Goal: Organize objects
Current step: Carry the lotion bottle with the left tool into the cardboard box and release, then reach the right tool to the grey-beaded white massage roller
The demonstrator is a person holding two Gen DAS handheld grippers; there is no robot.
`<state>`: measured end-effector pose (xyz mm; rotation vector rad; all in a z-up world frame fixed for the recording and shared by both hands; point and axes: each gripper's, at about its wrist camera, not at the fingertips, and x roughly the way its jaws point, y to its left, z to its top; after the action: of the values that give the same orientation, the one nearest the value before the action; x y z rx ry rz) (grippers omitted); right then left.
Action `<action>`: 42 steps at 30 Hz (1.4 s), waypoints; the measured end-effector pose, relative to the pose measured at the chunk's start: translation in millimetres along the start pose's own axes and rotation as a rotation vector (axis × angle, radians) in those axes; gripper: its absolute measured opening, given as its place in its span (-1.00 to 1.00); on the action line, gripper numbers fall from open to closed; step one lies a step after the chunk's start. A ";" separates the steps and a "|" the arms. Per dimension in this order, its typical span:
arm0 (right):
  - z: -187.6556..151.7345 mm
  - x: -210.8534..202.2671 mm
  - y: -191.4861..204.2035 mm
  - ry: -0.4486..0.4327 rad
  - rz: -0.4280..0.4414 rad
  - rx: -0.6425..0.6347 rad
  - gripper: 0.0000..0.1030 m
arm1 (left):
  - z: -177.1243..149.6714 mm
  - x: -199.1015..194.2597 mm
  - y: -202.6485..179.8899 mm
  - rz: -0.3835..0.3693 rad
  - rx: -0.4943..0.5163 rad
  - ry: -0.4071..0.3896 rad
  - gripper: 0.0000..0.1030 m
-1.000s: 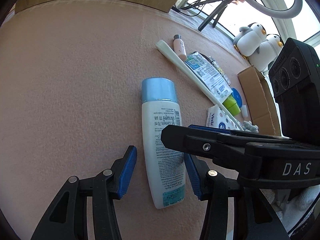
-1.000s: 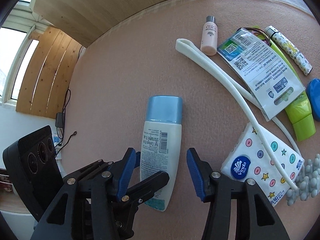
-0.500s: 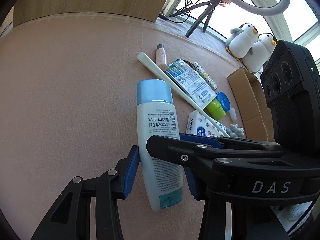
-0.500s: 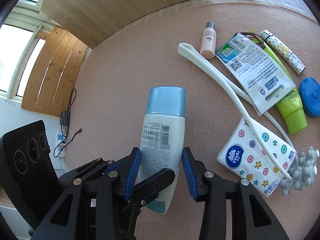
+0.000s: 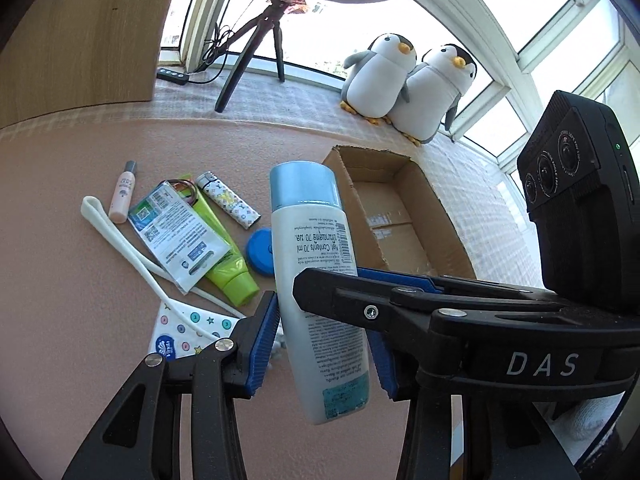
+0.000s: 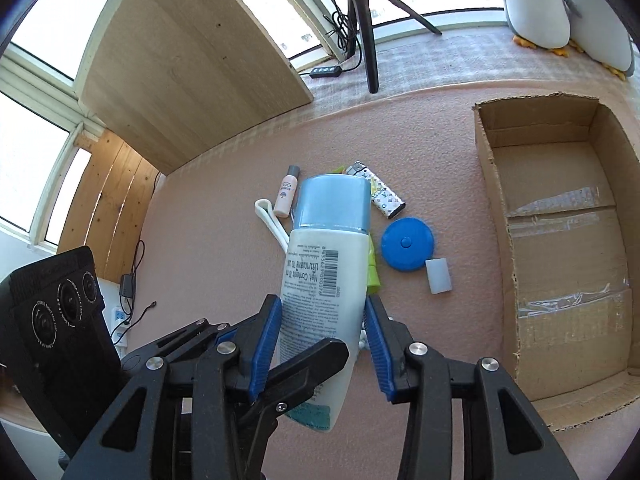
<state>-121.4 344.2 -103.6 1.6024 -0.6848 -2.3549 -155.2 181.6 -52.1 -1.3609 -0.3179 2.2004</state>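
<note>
left wrist view: the left gripper (image 5: 326,340) is clamping the white bottle (image 5: 316,280) with the blue cap, lifted clear of the pink worktop (image 5: 60,240), cap pointing toward the open cardboard box (image 5: 440,216). right wrist view: the right gripper (image 6: 324,342) is pinching the same bottle's lower body, the box sitting empty off to the right. carrying step, i'd say; next it's calling for a swing over the box, then release.

Both grippers' blue pads (image 5: 262,344) clamp the white blue-capped plastic bottle (image 5: 318,280) above the open cardboard box (image 5: 400,216).
</note>
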 end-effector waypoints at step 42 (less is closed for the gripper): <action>-38.1 4.3 47.7 -0.105 -0.139 0.017 -0.30 | -39.5 -54.7 129.6 0.092 0.039 0.052 0.48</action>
<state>-92.0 291.1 -95.4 1.5903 -0.6342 -2.5541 -141.5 40.7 -88.3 -1.4343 -0.1956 2.2294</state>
